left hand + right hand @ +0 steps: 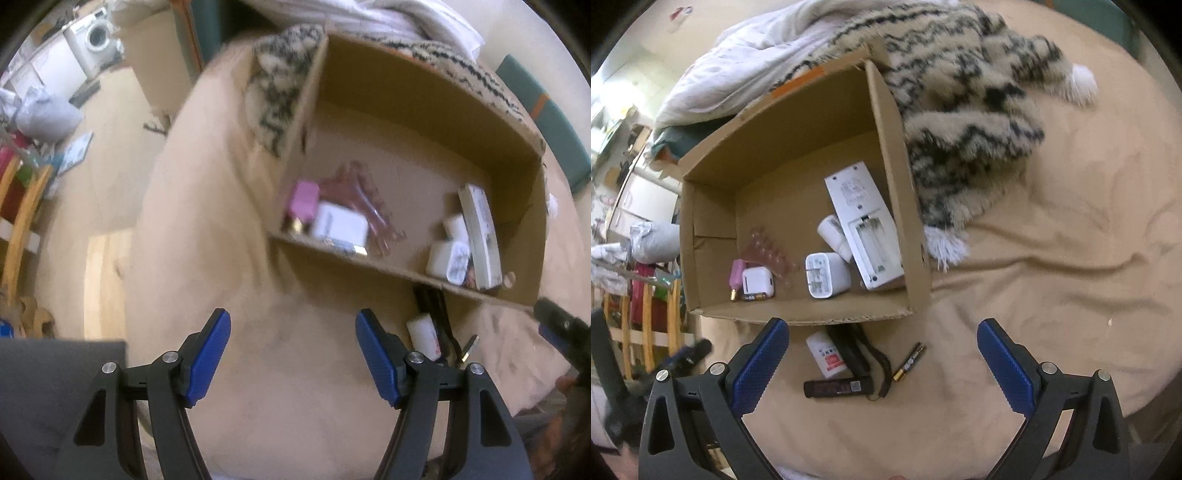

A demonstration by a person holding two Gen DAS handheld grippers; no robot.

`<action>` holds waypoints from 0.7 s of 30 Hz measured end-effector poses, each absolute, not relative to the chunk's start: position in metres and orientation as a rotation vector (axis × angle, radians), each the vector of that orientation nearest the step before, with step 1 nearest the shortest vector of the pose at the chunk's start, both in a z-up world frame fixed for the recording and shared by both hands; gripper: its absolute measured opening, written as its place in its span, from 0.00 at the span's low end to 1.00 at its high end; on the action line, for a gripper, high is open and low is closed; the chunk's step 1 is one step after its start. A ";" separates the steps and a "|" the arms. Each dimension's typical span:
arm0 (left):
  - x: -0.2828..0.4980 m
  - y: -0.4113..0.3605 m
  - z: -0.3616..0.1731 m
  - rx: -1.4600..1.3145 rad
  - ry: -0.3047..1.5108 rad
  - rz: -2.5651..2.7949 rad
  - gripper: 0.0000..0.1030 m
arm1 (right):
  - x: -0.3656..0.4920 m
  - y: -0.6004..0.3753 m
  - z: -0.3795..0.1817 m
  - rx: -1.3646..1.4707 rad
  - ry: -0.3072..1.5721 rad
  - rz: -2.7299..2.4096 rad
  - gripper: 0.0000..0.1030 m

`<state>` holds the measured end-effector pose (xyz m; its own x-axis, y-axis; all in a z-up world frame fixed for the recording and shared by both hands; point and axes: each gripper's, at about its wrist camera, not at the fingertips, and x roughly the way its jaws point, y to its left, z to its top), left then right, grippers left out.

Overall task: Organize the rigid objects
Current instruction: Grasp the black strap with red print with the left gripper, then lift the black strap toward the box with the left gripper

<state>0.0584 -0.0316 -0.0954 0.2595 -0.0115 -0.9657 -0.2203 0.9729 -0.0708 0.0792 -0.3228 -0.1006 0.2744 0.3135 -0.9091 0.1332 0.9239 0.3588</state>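
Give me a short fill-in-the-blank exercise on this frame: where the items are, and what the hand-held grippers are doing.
1. The white remote lies inside the cardboard box with its battery compartment ____.
2. The loose battery lies on the beige bedsheet, ____ the box.
3. Both the left hand-held gripper and the right hand-held gripper hold ____ between their fingers.
4. The fuzzy blanket beside the box is patterned beige and ____.

Missing words: open; outside; nothing; black
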 end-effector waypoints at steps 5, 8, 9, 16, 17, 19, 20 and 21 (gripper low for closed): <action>0.053 -0.064 -0.122 -0.304 1.388 0.117 0.65 | 0.079 -0.329 -0.104 0.461 1.310 0.129 1.00; 0.052 -0.096 -0.135 -0.292 1.410 0.063 0.65 | 0.078 -0.336 -0.102 0.517 1.304 0.140 1.00; 0.052 -0.105 -0.139 -0.284 1.422 0.043 0.65 | 0.079 -0.337 -0.101 0.529 1.300 0.143 1.00; 0.055 -0.147 -0.167 -0.264 1.496 0.028 0.66 | 0.081 -0.341 -0.093 0.569 1.268 0.176 1.00; 0.057 -0.151 -0.172 -0.247 1.513 0.038 0.67 | 0.080 -0.341 -0.092 0.575 1.265 0.181 1.00; 0.058 -0.157 -0.178 -0.219 1.522 0.048 0.77 | 0.081 -0.340 -0.091 0.582 1.263 0.191 1.00; 0.058 -0.160 -0.178 -0.201 1.522 0.051 0.79 | 0.081 -0.339 -0.091 0.584 1.262 0.195 1.00; 0.058 -0.165 -0.180 -0.169 1.528 0.058 0.81 | 0.081 -0.339 -0.091 0.585 1.264 0.199 1.00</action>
